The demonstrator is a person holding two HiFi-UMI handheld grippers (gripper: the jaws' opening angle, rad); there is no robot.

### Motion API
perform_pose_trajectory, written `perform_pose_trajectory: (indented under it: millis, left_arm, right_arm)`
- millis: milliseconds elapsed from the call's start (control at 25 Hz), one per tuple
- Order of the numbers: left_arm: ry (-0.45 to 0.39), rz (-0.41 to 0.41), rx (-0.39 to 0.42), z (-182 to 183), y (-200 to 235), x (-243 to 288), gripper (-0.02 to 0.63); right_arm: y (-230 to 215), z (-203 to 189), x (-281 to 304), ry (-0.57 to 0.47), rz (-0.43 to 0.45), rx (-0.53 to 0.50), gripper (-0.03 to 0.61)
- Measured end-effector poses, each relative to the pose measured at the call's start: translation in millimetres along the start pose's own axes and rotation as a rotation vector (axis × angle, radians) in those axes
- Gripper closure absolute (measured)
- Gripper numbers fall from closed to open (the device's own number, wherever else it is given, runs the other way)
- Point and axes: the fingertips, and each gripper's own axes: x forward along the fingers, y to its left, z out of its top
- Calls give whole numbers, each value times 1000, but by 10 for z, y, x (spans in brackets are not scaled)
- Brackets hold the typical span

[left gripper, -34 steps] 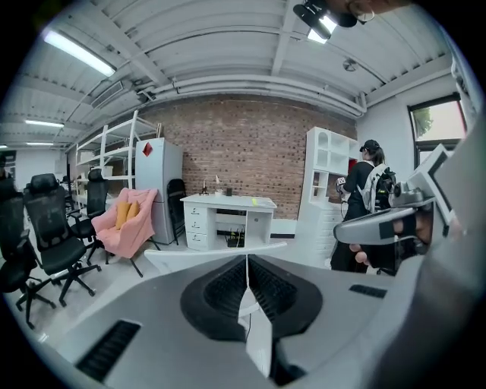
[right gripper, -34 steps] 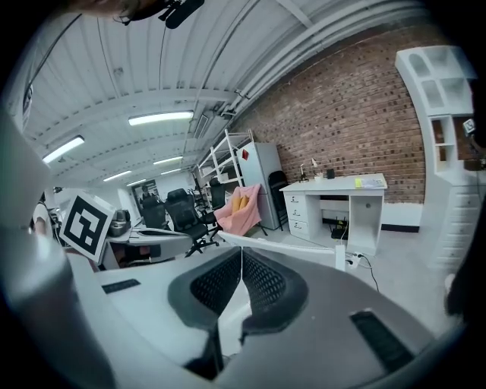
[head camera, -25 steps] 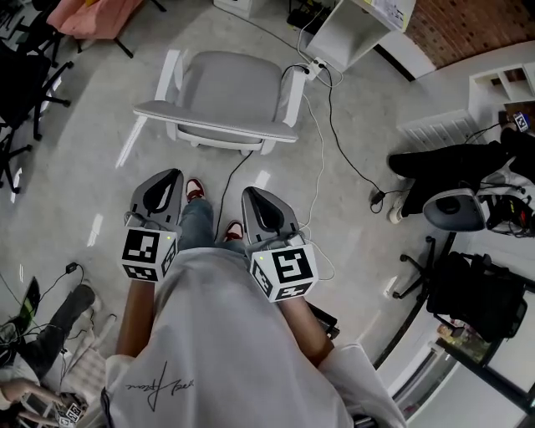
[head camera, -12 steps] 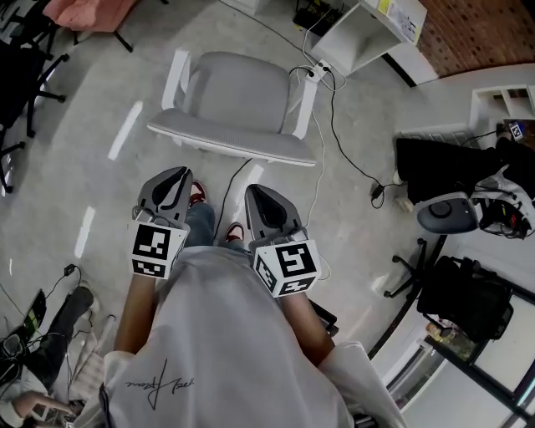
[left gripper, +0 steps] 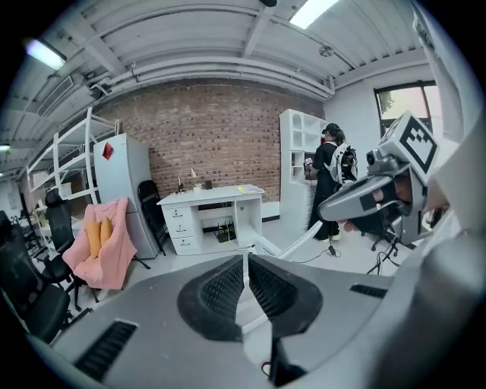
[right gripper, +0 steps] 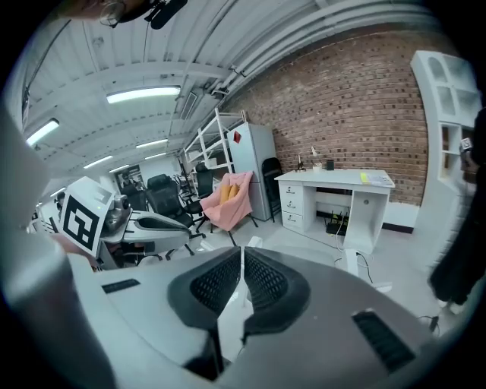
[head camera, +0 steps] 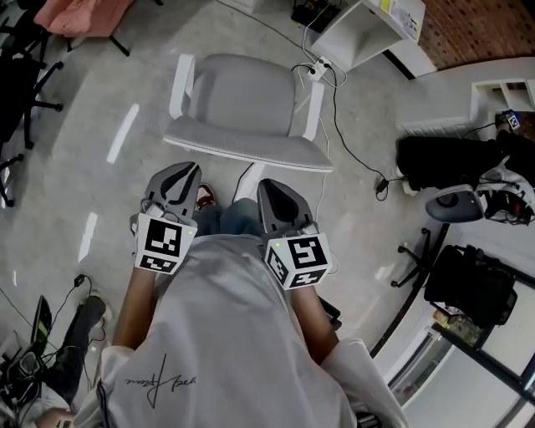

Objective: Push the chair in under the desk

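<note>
The grey-and-white chair (head camera: 244,104) stands on the floor in front of me, its backrest edge (head camera: 251,152) nearest my hands. The white desk (head camera: 368,25) is beyond it at the upper right, apart from the chair. My left gripper (head camera: 185,169) and right gripper (head camera: 268,185) are both shut and empty, side by side just short of the backrest, touching nothing. In the left gripper view the closed left gripper (left gripper: 245,260) points past a white chair arm (left gripper: 304,237) toward the desk (left gripper: 213,202). The right gripper (right gripper: 241,251) also faces the desk (right gripper: 334,182).
Cables (head camera: 338,117) and a power strip (head camera: 316,68) lie on the floor between chair and desk. A black office chair (head camera: 464,284) and dark bags (head camera: 447,159) crowd the right side. A chair draped in pink cloth (head camera: 84,12) is at the far left. A person (left gripper: 331,178) stands by the shelves.
I have stepped toward the chair, and both shut grippers have moved forward and closer to its backrest. The chair itself stays where it was.
</note>
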Motion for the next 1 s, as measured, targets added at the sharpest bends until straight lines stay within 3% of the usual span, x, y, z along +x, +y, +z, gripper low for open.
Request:
perform_pose_trajectory:
  millis: [440, 720, 880, 1000]
  left_arm:
    - [107, -31, 264, -183, 83, 235, 607]
    - [192, -79, 521, -239, 99, 401, 544]
    - [239, -119, 575, -318, 81, 521, 531]
    - [258, -130, 581, -346, 81, 613, 531]
  right_arm:
    - [-154, -37, 184, 47, -27, -41, 551]
    - [-271, -126, 397, 149, -11, -224, 545]
    - [-282, -207, 478, 210, 33, -287, 466]
    - [-323, -275, 502, 252, 38, -352, 445]
